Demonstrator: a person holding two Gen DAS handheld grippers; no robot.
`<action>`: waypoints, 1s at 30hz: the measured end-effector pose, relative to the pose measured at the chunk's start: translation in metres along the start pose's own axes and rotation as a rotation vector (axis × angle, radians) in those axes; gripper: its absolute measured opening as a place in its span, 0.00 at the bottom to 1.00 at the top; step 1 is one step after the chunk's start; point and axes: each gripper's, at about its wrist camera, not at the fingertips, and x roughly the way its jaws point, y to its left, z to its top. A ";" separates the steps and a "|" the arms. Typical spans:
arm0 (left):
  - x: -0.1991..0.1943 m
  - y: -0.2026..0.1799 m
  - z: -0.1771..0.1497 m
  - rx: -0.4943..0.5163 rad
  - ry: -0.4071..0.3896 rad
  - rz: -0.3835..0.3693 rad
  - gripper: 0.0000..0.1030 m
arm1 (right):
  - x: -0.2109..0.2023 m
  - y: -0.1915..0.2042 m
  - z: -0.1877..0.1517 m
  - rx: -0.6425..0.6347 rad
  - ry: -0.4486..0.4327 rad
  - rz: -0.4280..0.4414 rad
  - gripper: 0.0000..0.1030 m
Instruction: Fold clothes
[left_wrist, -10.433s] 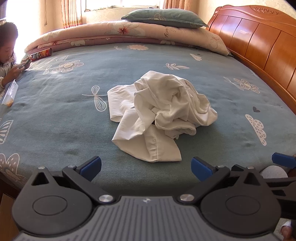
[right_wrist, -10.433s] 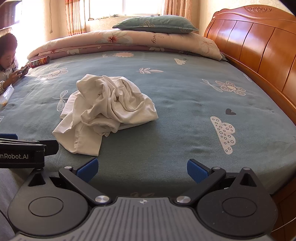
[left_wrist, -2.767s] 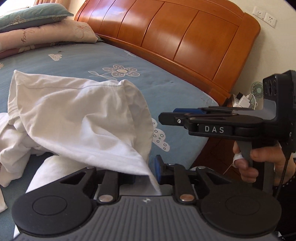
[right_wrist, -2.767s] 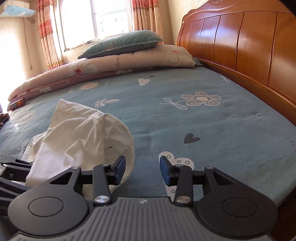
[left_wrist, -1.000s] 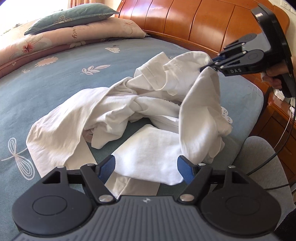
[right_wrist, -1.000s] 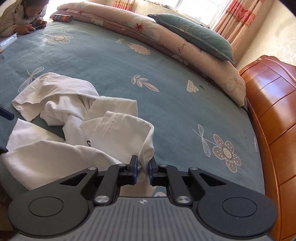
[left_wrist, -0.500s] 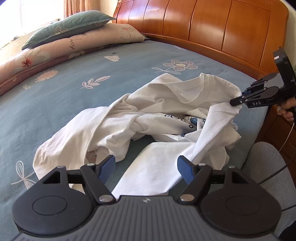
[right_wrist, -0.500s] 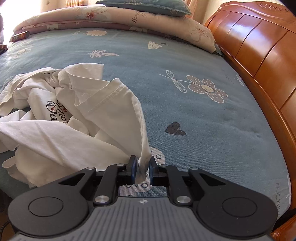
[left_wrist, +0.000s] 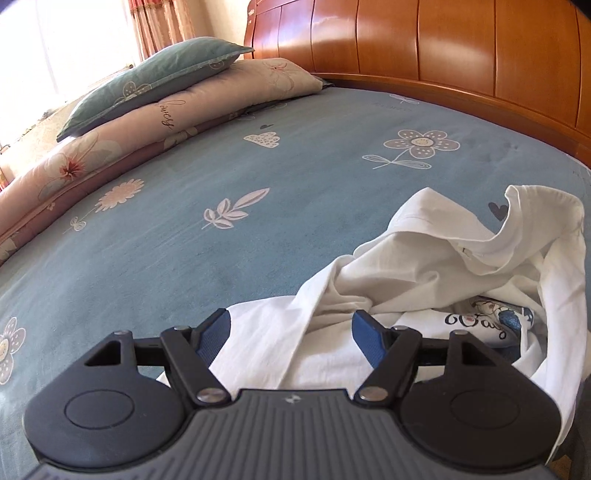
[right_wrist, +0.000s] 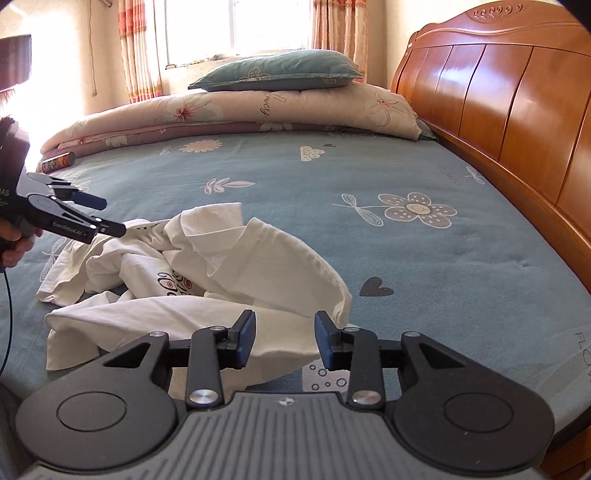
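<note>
The white shirt (right_wrist: 207, 280) lies in a rumpled heap on the blue patterned bedsheet (right_wrist: 424, 258), near the edge of the bed closest to the person and well clear of the wooden headboard (right_wrist: 517, 110). Bunched as it is, it has no clean long axis; the mass spreads roughly along the near edge of the bed, from a flattened flap close to the right gripper (right_wrist: 284, 338) across to a raised, hemmed fold at the far left, under the other tool. A printed motif (right_wrist: 173, 286) peeks out from a hollow in the middle — seen too in the left wrist view (left_wrist: 491, 319), tucked beneath a fold.

The right gripper has just been opening: its blue pads stand partly apart, and a flap of the shirt lies beneath the gap, but the pads do not press it — it holds nothing.

The left gripper (left_wrist: 291, 334) is spread wide over the cloth, its pads apart with shirt fabric below and between them, gripping nothing; the jaws have just closed in a touch. From the right wrist view it (right_wrist: 110, 218) hangs above the shirt's left end, a hand (right_wrist: 13, 247) on its handle.

At the far end a folded quilt (right_wrist: 295, 107) carries a teal pillow (right_wrist: 280, 75), with a small can (right_wrist: 59, 161) beside the quilt's left end.
</note>
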 end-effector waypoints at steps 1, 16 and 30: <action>0.006 -0.006 0.002 0.034 0.010 0.010 0.62 | 0.002 0.002 -0.003 -0.007 0.009 0.009 0.38; 0.036 -0.030 0.009 0.253 0.104 0.086 0.33 | 0.019 0.014 -0.007 -0.006 0.003 0.056 0.38; 0.047 -0.038 -0.003 0.352 0.155 0.144 0.02 | 0.017 0.023 -0.012 0.037 -0.019 0.094 0.39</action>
